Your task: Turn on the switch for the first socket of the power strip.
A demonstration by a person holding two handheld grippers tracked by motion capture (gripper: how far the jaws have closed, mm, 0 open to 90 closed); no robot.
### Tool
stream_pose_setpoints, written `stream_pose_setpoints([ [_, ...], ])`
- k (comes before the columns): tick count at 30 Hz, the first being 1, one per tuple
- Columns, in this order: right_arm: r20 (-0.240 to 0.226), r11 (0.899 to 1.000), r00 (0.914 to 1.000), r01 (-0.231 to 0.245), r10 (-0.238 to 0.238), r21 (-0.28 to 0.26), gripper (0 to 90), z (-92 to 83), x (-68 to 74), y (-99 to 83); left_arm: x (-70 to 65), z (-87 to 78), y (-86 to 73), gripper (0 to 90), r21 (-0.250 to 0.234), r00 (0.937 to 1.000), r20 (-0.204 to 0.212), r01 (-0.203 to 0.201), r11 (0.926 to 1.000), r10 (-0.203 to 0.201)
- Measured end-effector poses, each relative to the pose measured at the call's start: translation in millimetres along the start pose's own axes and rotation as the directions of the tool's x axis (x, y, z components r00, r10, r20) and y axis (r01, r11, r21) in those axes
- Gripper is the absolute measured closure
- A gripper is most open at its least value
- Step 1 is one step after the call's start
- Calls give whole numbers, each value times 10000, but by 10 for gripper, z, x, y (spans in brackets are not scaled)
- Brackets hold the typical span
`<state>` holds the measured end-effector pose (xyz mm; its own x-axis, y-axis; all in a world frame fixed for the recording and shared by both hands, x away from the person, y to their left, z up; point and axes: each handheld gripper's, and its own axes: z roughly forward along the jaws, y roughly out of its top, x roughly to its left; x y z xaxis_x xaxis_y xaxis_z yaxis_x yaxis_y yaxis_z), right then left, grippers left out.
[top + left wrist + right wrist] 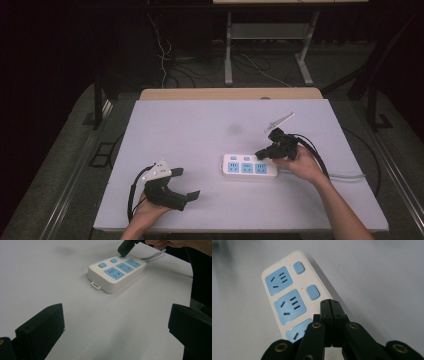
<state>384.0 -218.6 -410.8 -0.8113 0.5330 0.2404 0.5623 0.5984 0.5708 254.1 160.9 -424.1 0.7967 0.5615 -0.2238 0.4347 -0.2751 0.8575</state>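
A white power strip (249, 167) with three blue sockets and three blue buttons lies on the white table (200, 130), right of centre. My right gripper (261, 153) is shut, empty, and its tip presses down on the button nearest the strip's cable end. In the right gripper view the closed jaws (329, 305) cover that third button, with the strip (287, 295) and its two other buttons beyond. My left gripper (187, 184) rests open near the front left of the table, empty. The left gripper view shows the strip (116, 272) ahead and the right gripper's tip (123, 251) on its button.
The strip's grey cable (345, 176) runs off to the right along the table. A wooden edge (230, 93) borders the table's far side. Beyond it stand a metal frame (267, 45) and loose cables on the dark floor.
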Motion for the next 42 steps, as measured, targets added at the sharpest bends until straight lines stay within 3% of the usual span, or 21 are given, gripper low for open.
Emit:
stream_pose_setpoints([
  [9, -228, 9995, 9997, -131, 124, -302, 899, 12, -21, -47, -4, 0, 1, 0, 9, 10000, 15, -20, 10000, 20],
  [13, -1079, 9989, 9936, -355, 320, -315, 900, 50, -55, -86, 2, -4, 1, 0, -76, 9999, 75, 97, 9999, -96],
  [20, -751, 9996, 9971, -168, 150, -236, 900, 26, -23, -91, 6, -6, 1, 0, -98, 9999, 64, 110, 9999, -110],
  [26, -782, 9977, 9965, -333, 286, -592, 900, 17, -26, -127, 10, 9, 0, 0, -40, 9999, 72, 139, 9999, -138],
  [29, -469, 9973, 9986, -288, 257, -677, 900, -5, -38, -114, 14, 8, -4, 0, -39, 9999, 56, 149, 9999, -149],
  [42, -446, 9966, 9989, -180, 144, -807, 900, 1, -74, -149, 10, 8, -2, 0, -40, 9999, 47, 132, 9999, -132],
])
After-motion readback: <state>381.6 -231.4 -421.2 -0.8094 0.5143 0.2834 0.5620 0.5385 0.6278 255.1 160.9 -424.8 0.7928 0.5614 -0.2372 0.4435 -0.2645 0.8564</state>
